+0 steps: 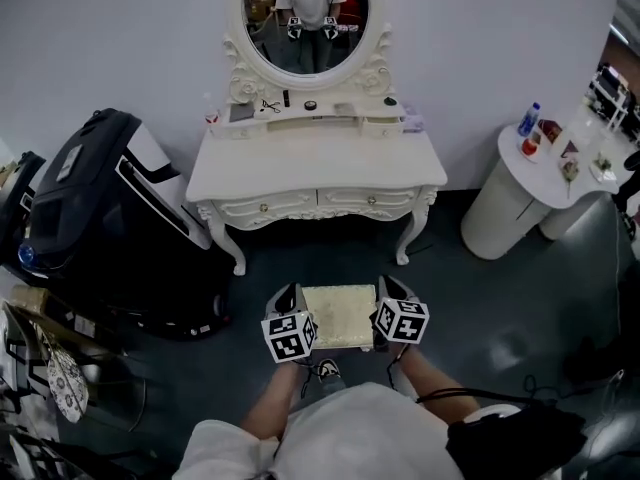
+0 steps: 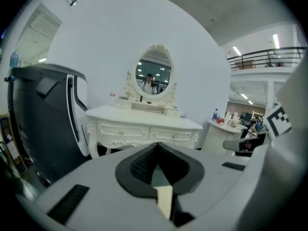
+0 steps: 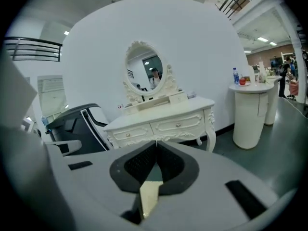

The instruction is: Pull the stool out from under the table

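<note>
The stool (image 1: 340, 315), a low seat with a cream cushion, stands on the dark floor in front of the white dressing table (image 1: 315, 163), out from under it and close to my legs. My left gripper (image 1: 289, 304) hangs over the stool's left edge and my right gripper (image 1: 391, 295) over its right edge. Both point toward the table. In the left gripper view the left gripper (image 2: 156, 147) is shut with nothing between its pads; the table (image 2: 144, 115) lies ahead. In the right gripper view the right gripper (image 3: 155, 144) is likewise shut and empty.
A big black and white machine (image 1: 110, 218) stands left of the table. A round white stand (image 1: 530, 183) with bottles is at the right. An oval mirror (image 1: 310, 18) tops the table. Cables (image 1: 530, 388) lie on the floor at the lower right.
</note>
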`<state>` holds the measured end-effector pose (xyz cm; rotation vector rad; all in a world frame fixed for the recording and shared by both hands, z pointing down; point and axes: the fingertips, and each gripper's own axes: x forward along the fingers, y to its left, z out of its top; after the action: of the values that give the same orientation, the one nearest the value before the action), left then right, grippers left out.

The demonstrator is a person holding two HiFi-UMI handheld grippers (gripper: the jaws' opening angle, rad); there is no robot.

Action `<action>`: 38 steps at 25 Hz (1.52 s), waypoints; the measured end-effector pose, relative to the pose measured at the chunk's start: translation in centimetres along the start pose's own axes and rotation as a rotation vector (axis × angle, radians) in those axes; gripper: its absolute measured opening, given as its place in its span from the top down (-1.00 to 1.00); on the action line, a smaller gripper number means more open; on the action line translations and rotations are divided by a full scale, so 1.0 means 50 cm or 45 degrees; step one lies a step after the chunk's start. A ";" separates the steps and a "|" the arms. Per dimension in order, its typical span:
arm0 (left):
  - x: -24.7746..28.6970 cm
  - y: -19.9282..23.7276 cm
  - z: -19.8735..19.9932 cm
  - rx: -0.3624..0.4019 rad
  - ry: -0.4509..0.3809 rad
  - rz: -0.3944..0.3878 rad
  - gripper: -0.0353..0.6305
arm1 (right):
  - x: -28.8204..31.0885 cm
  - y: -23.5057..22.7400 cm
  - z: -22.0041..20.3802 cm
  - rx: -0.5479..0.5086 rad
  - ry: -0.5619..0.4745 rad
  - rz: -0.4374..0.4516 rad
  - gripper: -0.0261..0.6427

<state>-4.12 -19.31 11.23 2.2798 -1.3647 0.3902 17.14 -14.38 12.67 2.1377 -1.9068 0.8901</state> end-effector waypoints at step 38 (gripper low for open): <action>-0.148 -0.096 0.062 -0.039 -0.122 -0.008 0.86 | -0.166 0.102 0.093 -0.028 -0.168 0.173 0.93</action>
<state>-3.35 -13.35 4.04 2.3037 -1.3996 0.2596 13.69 -10.42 3.26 2.1243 -2.1367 0.7643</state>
